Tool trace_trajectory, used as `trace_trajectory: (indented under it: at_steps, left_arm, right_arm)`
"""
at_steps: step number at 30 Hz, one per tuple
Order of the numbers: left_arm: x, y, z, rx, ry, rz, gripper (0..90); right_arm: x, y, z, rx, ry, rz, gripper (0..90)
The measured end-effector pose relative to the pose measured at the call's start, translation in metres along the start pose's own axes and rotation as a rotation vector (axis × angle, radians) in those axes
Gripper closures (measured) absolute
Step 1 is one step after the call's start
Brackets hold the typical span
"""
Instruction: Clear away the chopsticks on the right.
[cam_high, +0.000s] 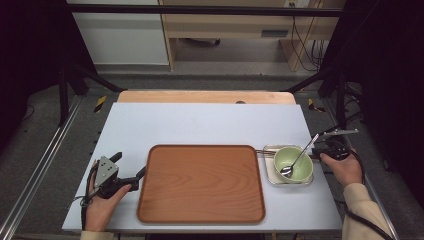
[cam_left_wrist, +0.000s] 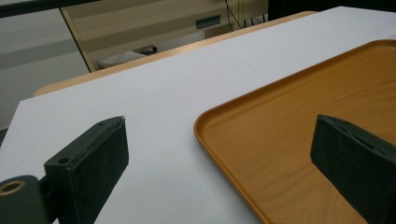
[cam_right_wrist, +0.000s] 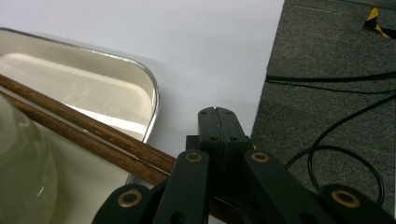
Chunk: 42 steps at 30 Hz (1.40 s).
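Lower right, the right gripper (cam_right_wrist: 218, 116) sat shut beside the dark wooden chopsticks (cam_right_wrist: 88, 135); left gripper (cam_high: 131, 178) wide. A nudge risked rolling them off.

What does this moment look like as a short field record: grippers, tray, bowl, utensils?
left gripper: jaws open at the left edge of the wooden tray
right gripper: jaws shut, beside the chopsticks; whether it grips them cannot be told
green bowl: in the small metal tray, right of the wooden tray
spoon: head in the bowl
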<state>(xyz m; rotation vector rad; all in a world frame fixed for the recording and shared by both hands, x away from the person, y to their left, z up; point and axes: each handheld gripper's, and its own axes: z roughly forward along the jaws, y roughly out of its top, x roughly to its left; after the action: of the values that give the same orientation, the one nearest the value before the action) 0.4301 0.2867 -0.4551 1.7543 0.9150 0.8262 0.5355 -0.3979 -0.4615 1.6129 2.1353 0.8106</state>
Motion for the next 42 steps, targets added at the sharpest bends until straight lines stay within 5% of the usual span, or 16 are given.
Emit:
trace_trajectory:
  at_steps: [30,37,42]
  left_arm:
    - [0.003,0.000,-0.002,-0.007,0.016,-0.002,4.8]
    - [0.003,0.000,-0.003,-0.005,0.018,-0.001,4.8]
    - [0.002,0.000,-0.002,-0.002,0.017,0.002,4.8]
  right_arm:
    - [0.017,-0.018,-0.020,0.039,0.050,-0.035,90.0]
    - [0.012,-0.018,-0.034,-0.023,0.033,-0.053,86.4]
    - [0.011,-0.023,-0.047,-0.021,0.043,-0.080,79.5]
